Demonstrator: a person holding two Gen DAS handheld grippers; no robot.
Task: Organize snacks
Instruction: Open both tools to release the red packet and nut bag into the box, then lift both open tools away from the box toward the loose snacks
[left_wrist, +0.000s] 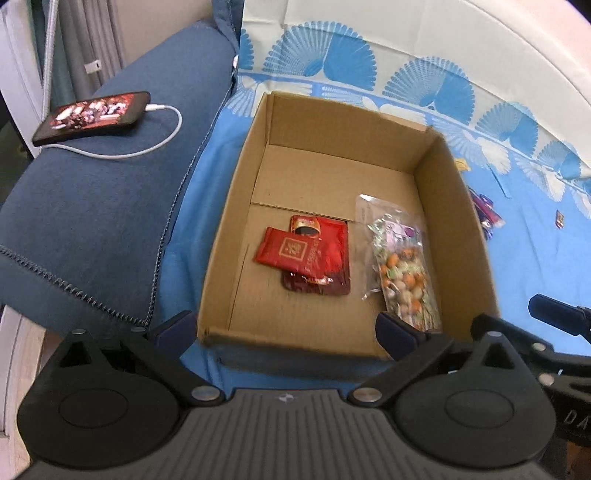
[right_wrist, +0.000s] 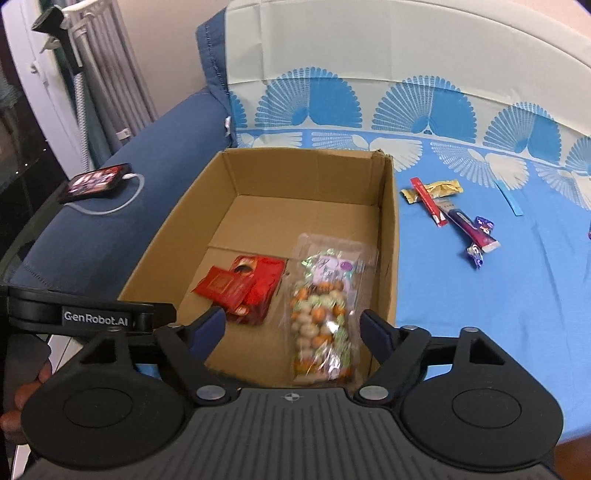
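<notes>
**Inspector A:** On the blue fan-print sheet (right_wrist: 461, 314) stands an open cardboard box (left_wrist: 236, 206). Contents?

**Inspector B:** Two red snack packets (left_wrist: 306, 258), overlapping, on the box floor — beside them a clear bag of coated nuts (left_wrist: 402, 266) lying along the right-hand wall.

**A:** Anything outside the box?

**B:** To its right, on the sheet: a gold sachet (right_wrist: 439, 190), a red stick pack (right_wrist: 428, 201), a purple bar (right_wrist: 471, 229) and purple-wrapped sweets (right_wrist: 476, 254), bunched together.

**A:** The tools?

**B:** Left gripper (left_wrist: 284, 330) — fingers spread wide, nothing between them, over the box's near edge. Right gripper (right_wrist: 291, 326) likewise apart and empty, above the nut bag.

**A:** Surroundings?

**B:** A phone (left_wrist: 92, 116) with a white cable (left_wrist: 162, 136) plugged in, on the dark blue cushion (left_wrist: 92, 221) left of the box.
</notes>
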